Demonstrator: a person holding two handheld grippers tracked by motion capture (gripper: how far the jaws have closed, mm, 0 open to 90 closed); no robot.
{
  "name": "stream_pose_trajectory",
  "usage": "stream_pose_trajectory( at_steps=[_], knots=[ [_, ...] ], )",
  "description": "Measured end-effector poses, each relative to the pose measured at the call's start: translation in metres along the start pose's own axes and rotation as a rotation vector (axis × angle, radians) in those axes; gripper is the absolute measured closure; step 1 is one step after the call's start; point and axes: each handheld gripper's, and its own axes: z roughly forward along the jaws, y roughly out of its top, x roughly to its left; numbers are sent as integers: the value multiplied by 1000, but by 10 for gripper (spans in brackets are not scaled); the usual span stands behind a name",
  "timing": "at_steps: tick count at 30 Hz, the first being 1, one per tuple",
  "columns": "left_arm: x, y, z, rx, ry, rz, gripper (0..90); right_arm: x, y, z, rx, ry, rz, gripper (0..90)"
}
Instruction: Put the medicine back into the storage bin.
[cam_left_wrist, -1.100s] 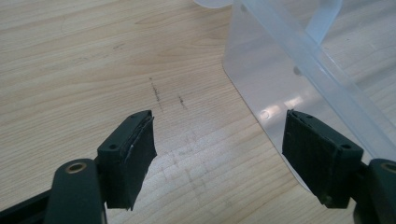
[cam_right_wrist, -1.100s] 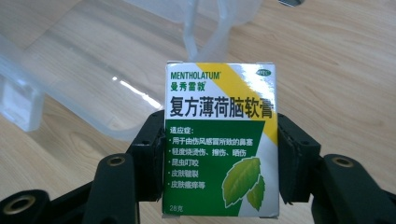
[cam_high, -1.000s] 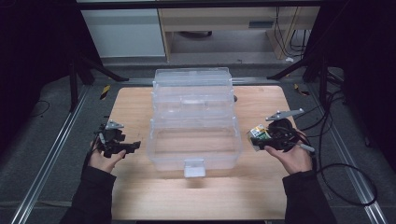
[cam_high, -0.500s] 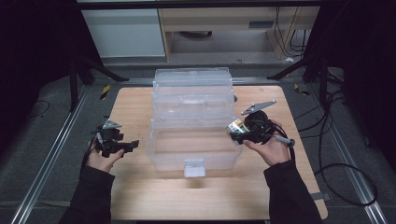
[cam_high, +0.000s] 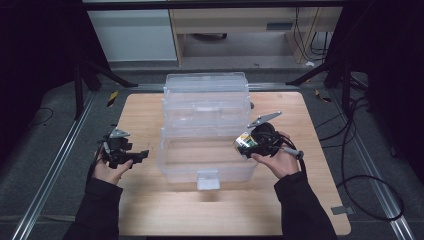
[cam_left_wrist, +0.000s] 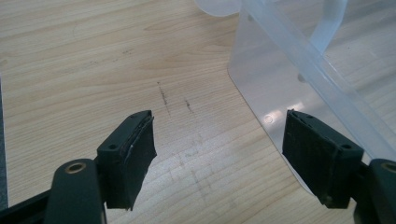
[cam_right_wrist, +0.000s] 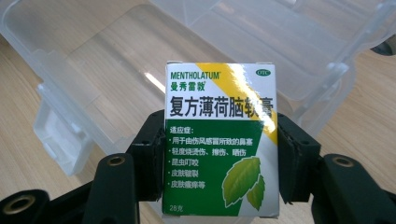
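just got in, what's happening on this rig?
A person is working with a handheld gripper in each hand at a wooden table. The right gripper is clamped on a small green, white and yellow Mentholatum carton and holds it over the open bottom compartment of a clear plastic tiered storage box. The left gripper is open and empty, poised above the tabletop beside the box's left wall. The carton is not yet in the box.

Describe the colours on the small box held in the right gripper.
The small box is white, yellow and green, with leaf artwork; clearest in the right gripper view.
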Motion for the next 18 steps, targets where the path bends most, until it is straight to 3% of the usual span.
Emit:
stream_pose_trajectory(
  at_steps=[18],
  knots=[
    [-2, 1, -1, -5, -1, 3, 243, 0, -17, 30, 68, 6, -2, 448]
  ],
)
